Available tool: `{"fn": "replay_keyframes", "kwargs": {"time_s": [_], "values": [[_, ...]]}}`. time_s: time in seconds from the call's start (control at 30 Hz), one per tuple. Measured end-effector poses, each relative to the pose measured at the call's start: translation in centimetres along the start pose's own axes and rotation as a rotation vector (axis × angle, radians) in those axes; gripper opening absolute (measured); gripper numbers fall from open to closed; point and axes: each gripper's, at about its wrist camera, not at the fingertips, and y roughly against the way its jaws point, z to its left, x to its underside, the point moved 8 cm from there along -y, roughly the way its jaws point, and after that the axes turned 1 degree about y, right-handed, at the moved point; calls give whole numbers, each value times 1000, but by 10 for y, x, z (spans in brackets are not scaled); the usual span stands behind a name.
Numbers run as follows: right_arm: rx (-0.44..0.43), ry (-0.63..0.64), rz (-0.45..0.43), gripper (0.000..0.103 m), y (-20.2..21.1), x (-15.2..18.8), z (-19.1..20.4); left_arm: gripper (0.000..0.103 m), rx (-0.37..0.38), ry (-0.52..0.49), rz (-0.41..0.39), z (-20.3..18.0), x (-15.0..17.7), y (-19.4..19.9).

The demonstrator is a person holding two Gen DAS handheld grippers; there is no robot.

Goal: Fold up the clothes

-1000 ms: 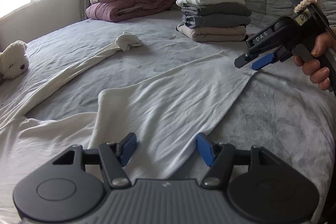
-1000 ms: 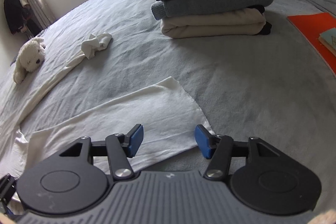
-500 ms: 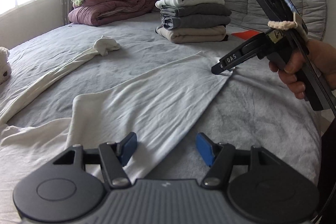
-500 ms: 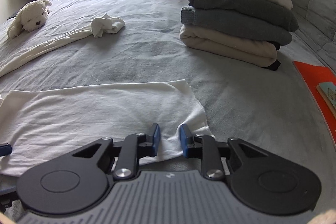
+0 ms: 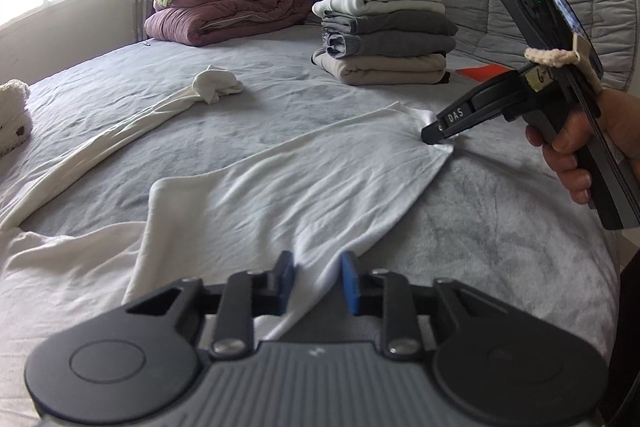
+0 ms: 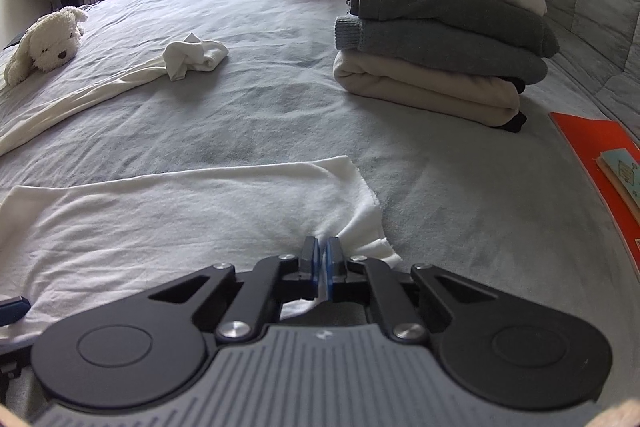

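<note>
A white garment (image 5: 304, 187) lies spread on the grey bed (image 5: 500, 227), and its long sleeve ends in a bunched cuff (image 5: 216, 89). My left gripper (image 5: 317, 283) is at the near hem. Its jaws are closing with a fold of the white cloth between the blue pads, and a gap still shows. My right gripper (image 6: 321, 259) is shut on the garment's far right corner (image 6: 368, 227), which puckers around the pads. The left wrist view shows the right gripper (image 5: 434, 137) held by a hand (image 5: 568, 155), its tips pinching that corner.
A stack of folded clothes (image 5: 384, 35) stands at the back of the bed, with a maroon duvet and pillows (image 5: 228, 3) to its left. A white plush toy (image 6: 44, 43) lies at the far left. An orange book (image 6: 592, 155) rests at the right edge.
The right gripper came down onto the garment's corner and shut on it. The left gripper's jaws narrowed around the near hem. The left view swung slightly.
</note>
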Motion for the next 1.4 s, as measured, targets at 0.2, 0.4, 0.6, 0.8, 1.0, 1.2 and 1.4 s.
{"fn": "replay_keyframes", "kwargs": {"time_s": [0.2,0.4,0.6,0.8,1.0,1.2,1.4], "values": [[10,2,-16,2,12,-3,-2,4,31,34,9,3,-2,4],[3,17,-40,2,36,0,-7,3,65,32,6,-4,-3,13],[2,23,-28,2,55,17,-24,3,126,4,4,-18,-2,25],[24,57,65,2,55,45,-34,4,174,-76,59,-33,12,26],[-22,48,61,16,55,40,-33,14,201,-68,67,-33,14,26],[-14,-29,1,42,42,23,-41,32,224,-57,39,-33,10,33],[23,-41,5,17,23,21,-52,36,212,-72,47,-33,11,31]]}}
